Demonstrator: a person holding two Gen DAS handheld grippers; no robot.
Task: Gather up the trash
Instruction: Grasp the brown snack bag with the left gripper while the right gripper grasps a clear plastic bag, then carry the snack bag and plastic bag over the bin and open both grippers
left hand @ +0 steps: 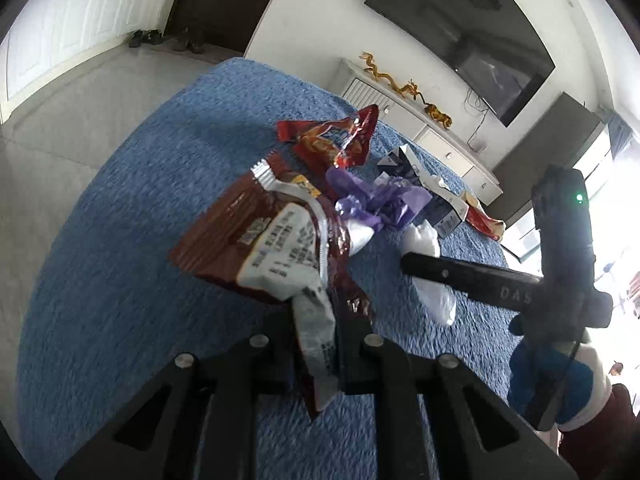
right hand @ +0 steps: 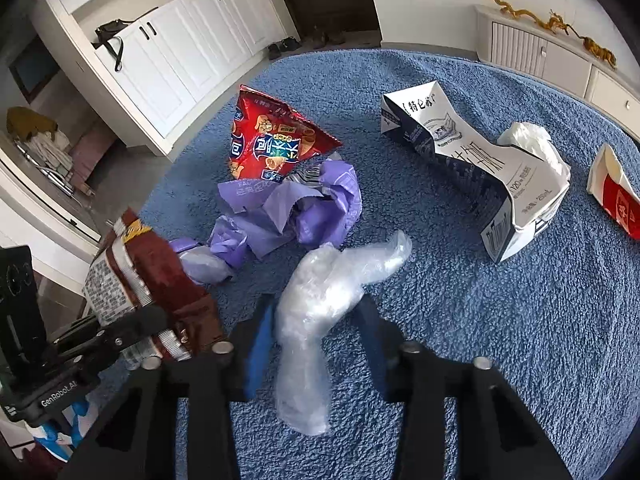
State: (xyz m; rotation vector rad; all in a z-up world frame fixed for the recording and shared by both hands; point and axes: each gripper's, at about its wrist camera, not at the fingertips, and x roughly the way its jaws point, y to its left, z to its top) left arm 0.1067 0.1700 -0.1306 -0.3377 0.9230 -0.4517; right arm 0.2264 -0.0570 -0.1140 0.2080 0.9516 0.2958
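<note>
My left gripper (left hand: 314,320) is shut on a brown snack wrapper (left hand: 256,248) and holds it above the blue rug (left hand: 120,280). The wrapper also shows in the right wrist view (right hand: 160,288). My right gripper (right hand: 316,312) is open, its fingers on either side of a clear crumpled plastic bag (right hand: 320,300) lying on the rug (right hand: 500,340). Beyond lie a purple plastic bag (right hand: 296,208), a red snack bag (right hand: 272,140), a crushed white milk carton (right hand: 472,160) and a red and white paper box (right hand: 616,196).
White cabinets (right hand: 168,60) stand at the far left. A low white sideboard (right hand: 560,56) with golden figures runs along the far wall. A TV (left hand: 472,32) hangs above it. Shoes (right hand: 304,42) sit by the dark door.
</note>
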